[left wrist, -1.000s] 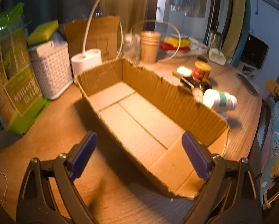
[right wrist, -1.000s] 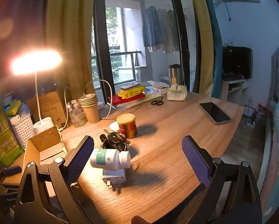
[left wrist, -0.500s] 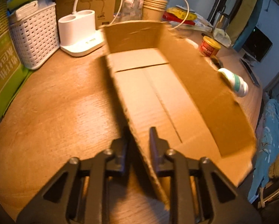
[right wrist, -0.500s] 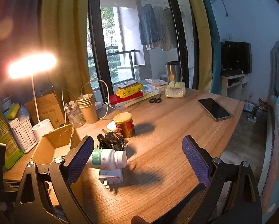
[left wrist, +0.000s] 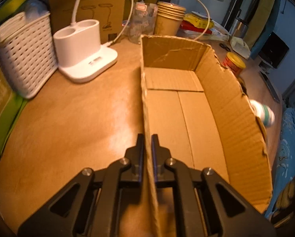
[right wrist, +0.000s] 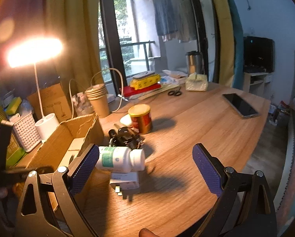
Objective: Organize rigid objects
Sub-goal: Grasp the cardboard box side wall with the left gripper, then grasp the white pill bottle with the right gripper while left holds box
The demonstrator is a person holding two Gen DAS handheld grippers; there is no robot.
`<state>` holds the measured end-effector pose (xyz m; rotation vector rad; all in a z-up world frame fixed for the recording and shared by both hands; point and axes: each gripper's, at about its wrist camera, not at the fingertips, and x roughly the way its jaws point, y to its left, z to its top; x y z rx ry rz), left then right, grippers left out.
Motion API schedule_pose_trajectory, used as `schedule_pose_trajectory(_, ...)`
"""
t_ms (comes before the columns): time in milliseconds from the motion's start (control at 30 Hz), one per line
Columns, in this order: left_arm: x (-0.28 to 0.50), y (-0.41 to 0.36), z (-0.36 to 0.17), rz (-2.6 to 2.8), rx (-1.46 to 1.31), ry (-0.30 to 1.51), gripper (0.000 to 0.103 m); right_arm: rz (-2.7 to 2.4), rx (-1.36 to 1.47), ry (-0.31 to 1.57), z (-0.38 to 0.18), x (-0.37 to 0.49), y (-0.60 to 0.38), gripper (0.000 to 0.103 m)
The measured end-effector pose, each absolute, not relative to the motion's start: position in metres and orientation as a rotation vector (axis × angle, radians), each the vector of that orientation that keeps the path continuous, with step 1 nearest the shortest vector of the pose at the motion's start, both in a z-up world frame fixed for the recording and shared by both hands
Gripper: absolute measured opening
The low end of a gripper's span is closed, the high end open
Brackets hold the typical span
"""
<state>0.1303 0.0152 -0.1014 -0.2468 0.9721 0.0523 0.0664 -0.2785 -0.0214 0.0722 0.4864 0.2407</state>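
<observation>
We see the left gripper [left wrist: 147, 138] point down at the table [left wrist: 68, 122], pinching the near left wall of the cardboard box [left wrist: 186, 108], while the right gripper [right wrist: 145, 164] hangs wide apart just over the white bottle [right wrist: 117, 159] lying right of the box. A second ago the left jaws stood wide and held nothing; they have just closed on the wall. The box hides most of the bottle from the left camera, and the black jumble [right wrist: 125, 138] behind the bottle is hard to make out.

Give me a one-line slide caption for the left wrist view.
Left hand-held gripper shut on the near wall of an empty cardboard box on a wooden table, white lamp base behind.
</observation>
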Motion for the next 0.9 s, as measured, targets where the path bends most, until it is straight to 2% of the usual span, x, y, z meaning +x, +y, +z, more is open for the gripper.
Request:
schedule_pose_trajectory(200,0.132,0.025,-0.097,0.041,-0.276,0.976,0.010,0.292,0.054,0.507,-0.029,0.077,-0.266,0.097)
schedule_pose_trajectory(300,0.109,0.027,-0.094,0.017,-0.297,0.972,0.015,0.302,0.027,0.515,-0.034,0.083,-0.259,0.097)
schedule_pose_trajectory(533,0.095,0.016,-0.109,-0.034,-0.267,0.991,0.017,0.333,0.022,0.526,-0.043,0.095,-0.256,0.097)
schedule_pose_trajectory(633,0.103,0.014,-0.110,-0.033,-0.234,0.979,0.017,0.347,0.023,0.523,-0.045,0.097,-0.254,0.097)
schedule_pose_trajectory(767,0.112,0.015,-0.113,-0.037,-0.214,0.952,0.008,0.379,0.025,0.545,-0.049,0.103,-0.251,0.097)
schedule_pose_trajectory(900,0.111,0.018,-0.114,-0.042,-0.222,0.937,0.007,0.380,0.007,0.550,-0.051,0.107,-0.246,0.097)
